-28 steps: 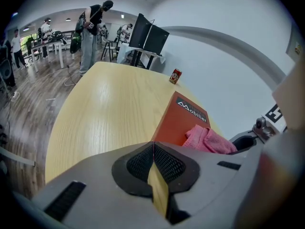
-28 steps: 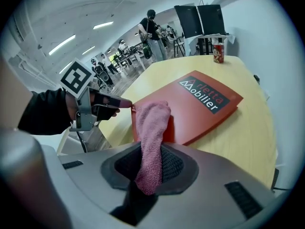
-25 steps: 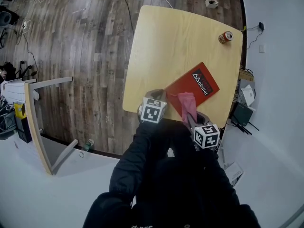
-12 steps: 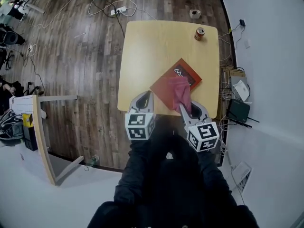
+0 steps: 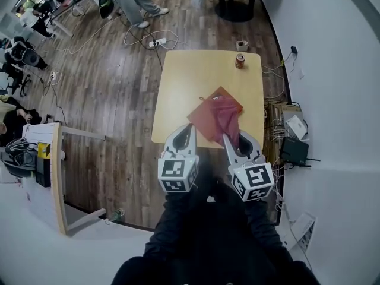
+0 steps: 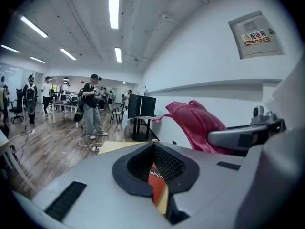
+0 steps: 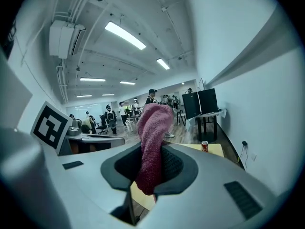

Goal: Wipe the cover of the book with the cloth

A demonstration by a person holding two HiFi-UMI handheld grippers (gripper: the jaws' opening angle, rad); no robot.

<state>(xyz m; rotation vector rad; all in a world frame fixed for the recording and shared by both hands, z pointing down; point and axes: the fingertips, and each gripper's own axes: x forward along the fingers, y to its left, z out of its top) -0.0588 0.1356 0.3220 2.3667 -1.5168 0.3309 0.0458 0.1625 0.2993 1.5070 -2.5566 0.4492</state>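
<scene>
A red book (image 5: 206, 121) lies askew on the light wooden table (image 5: 202, 73), its near half partly under a pink cloth (image 5: 226, 115). My right gripper (image 5: 228, 137) is shut on the cloth (image 7: 153, 137), which sticks up out of its jaws and droops over the book. My left gripper (image 5: 191, 127) is shut with nothing in it, held over the table's near edge to the left of the book. In the left gripper view a strip of the book (image 6: 156, 184) shows through the gap below the shut jaw tips, and the cloth (image 6: 195, 123) hangs at the right.
A soda can (image 5: 240, 60) stands at the table's far edge, also seen as a can (image 7: 204, 146) in the right gripper view. A white wall runs along the right. Cables and a power strip (image 5: 155, 42) lie on the wooden floor beyond; people stand further back.
The view has pulled back and up from the table. Both grippers have come up and toward the person, the left one off the book's corner. The cloth stays in the right gripper.
</scene>
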